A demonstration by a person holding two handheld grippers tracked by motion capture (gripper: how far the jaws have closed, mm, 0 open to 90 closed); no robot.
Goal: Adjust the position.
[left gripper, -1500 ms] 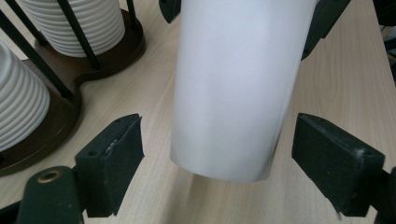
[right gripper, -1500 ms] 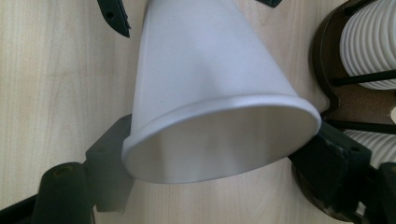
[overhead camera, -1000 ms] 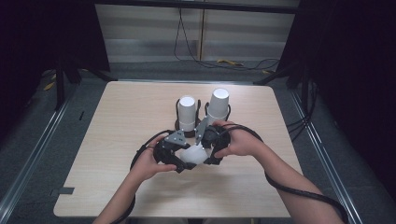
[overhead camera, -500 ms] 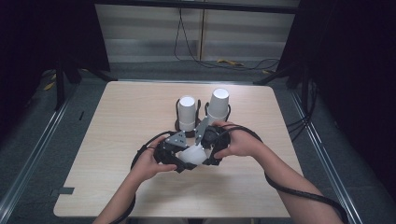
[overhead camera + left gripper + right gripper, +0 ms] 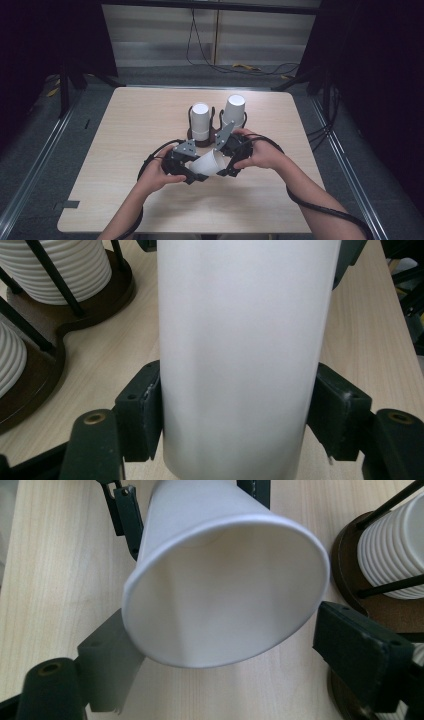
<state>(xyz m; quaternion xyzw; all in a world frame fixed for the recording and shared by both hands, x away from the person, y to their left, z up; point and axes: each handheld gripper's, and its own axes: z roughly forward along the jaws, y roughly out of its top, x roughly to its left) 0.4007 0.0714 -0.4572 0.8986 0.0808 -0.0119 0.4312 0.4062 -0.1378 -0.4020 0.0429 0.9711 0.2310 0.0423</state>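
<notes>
A single white paper cup (image 5: 209,162) lies on its side, held just above the table between my two grippers. My left gripper (image 5: 199,168) is shut on it: in the left gripper view both black jaws press against the cup's wall (image 5: 240,355). My right gripper (image 5: 223,159) faces the cup's open mouth (image 5: 220,605). Its jaws stand spread on either side of the rim, the right one with a gap to the cup. Behind them a dark holder (image 5: 200,141) carries two upright stacks of white cups (image 5: 200,120), (image 5: 233,112).
The holder's dark base (image 5: 30,385) and ribbed cup stacks (image 5: 65,265) lie close to the left gripper's left. The same stacks (image 5: 395,550) border the right gripper's right side. Black cables (image 5: 150,160) loop from both grippers across the light wooden table (image 5: 125,130).
Both hands and the held cup stay in nearly the same place; the right gripper has edged slightly at the cup's mouth.
</notes>
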